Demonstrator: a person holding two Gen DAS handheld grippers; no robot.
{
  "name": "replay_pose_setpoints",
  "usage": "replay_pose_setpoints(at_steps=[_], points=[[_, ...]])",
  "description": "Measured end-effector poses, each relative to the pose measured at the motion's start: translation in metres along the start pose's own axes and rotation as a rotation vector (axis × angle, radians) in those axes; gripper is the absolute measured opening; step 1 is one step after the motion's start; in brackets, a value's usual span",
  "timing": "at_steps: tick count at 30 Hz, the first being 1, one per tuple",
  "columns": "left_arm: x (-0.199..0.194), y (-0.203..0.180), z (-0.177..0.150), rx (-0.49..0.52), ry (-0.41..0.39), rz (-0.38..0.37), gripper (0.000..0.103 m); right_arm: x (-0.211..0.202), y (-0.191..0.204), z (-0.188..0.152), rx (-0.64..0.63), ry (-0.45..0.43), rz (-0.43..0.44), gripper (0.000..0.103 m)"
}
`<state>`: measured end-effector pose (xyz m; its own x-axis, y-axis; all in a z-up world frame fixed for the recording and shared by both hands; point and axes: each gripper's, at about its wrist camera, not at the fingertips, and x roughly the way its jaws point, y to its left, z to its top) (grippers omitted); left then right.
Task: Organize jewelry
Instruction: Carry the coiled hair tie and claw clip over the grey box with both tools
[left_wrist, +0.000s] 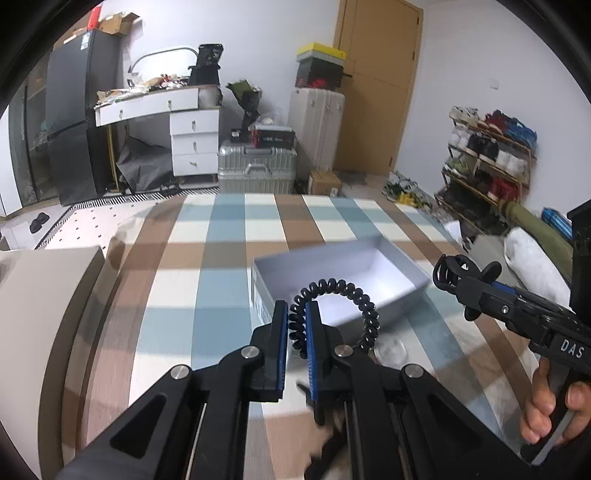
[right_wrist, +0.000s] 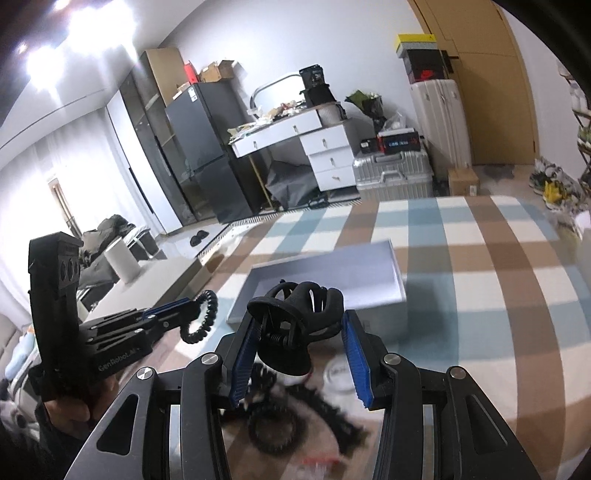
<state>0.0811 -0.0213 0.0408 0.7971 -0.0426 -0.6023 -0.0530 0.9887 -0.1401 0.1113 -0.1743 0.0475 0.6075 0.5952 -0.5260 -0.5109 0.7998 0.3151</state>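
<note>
Holding a black coiled hair tie between its blue pads, the left gripper has its fingers squeezed in on one end of the loop while the rest arcs up and over to the right, hanging in front of the open white box. That box sits on a checked blue, brown and cream cloth, and from the left wrist view it looks empty inside. Over on the right, the right gripper is clamped around a black claw hair clip, the clip's teeth pointing up toward the box, which lies just beyond it. From the right wrist view you can also see the left gripper off to the side with the hair tie dangling from its tip, close to the box's left edge. Down near the bottom of that view there are more dark coiled ties lying on the cloth, but they're blurry so I can't tell how many. There's also something clear and roundish on the cloth just beside the box, too smeared to say what it is.
</note>
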Motion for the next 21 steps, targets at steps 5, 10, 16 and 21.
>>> replay_pose_setpoints(at_steps=[5,10,16,21], points=[[0.019,0.004,0.009,-0.026,-0.008,-0.008,0.005,0.02,-0.01,0.015,0.029,-0.003,-0.007,0.044],[0.031,0.002,0.013,-0.027,0.006,-0.021,0.005,0.046,-0.024,0.024,0.053,0.023,-0.011,0.044],[0.039,-0.013,0.009,0.025,0.031,-0.07,0.005,0.076,-0.035,0.022,0.076,0.089,-0.022,0.044],[0.042,-0.015,0.005,0.048,0.062,-0.038,0.005,0.086,-0.037,0.017,0.061,0.11,-0.028,0.044]])
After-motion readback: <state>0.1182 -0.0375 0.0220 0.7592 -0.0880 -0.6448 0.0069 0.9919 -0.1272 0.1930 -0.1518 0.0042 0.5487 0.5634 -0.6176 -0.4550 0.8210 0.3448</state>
